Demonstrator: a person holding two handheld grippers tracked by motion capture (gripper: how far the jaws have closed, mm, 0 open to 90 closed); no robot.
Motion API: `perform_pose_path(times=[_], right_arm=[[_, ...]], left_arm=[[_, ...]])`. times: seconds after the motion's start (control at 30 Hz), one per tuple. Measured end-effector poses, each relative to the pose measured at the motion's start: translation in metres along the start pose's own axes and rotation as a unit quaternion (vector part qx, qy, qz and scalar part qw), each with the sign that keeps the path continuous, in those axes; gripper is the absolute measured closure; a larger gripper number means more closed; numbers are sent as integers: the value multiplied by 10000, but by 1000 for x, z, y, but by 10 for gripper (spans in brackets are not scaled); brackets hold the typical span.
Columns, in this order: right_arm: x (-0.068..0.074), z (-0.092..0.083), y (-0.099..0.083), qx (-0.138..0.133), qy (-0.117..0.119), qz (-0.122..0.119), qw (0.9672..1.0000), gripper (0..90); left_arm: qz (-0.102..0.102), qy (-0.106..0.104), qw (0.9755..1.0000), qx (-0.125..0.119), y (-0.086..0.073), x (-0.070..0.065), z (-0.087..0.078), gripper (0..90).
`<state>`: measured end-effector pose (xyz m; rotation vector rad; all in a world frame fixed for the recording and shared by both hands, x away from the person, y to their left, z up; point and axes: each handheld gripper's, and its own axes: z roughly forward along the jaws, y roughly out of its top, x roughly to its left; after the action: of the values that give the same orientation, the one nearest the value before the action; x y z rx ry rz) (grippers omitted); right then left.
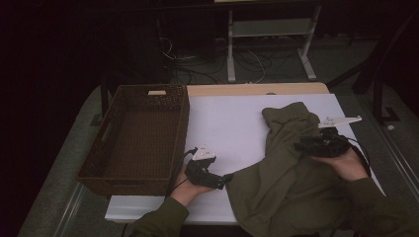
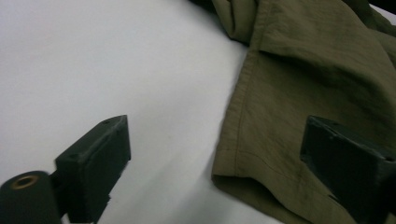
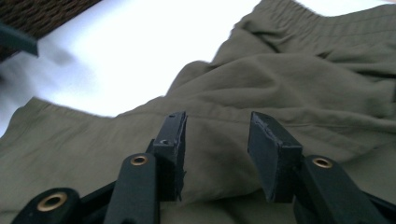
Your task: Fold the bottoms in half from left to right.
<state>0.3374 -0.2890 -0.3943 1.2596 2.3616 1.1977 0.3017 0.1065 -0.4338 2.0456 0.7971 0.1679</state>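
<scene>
An olive-green garment lies crumpled on the right half of the white table top, its near part hanging over the front edge. My left gripper lies low at the garment's left hem. In the left gripper view its jaws stand wide open, with the hem corner between them and no pad pressing on it. My right gripper hovers over the garment's upper right part. Its jaws are partly apart above the folds of the cloth, with nothing pinched.
A dark brown woven basket stands empty on the table's left side, close to my left hand. Behind the table are a metal frame and loose cables on the floor. Bare white surface lies between basket and garment.
</scene>
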Motion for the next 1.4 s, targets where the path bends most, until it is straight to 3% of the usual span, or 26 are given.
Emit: perform_pose_path(times=[0.4, 0.77, 0.93, 1.07, 1.17, 1.23, 1.4], right_arm=[[16, 15, -4, 297, 69, -320, 9990, 606], [12, 21, -6, 423, -59, -450, 9981, 871], [11, 19, -8, 436, -28, -437, 9981, 881], [12, 18, -9, 379, 25, -415, 9984, 761], [16, 20, -9, 359, 7, -439, 9984, 731], [18, 22, -9, 422, -63, -517, 9978, 733], [17, 26, -10, 581, -221, -617, 9962, 842]], left_arm=[[-22, 21, 9999, -104, -1, 0, 2, 144], [11, 35, 10000, -20, -2, 0, 4, 142], [42, 19, 10000, 1, -1, 0, 6, 142], [47, 3, 10000, -5, 0, -1, 7, 142], [76, -5, 10000, 26, 1, -1, 9, 142], [77, -7, 10000, 31, 0, -2, 9, 142], [84, 1, 10000, 7, 1, -1, 7, 142]])
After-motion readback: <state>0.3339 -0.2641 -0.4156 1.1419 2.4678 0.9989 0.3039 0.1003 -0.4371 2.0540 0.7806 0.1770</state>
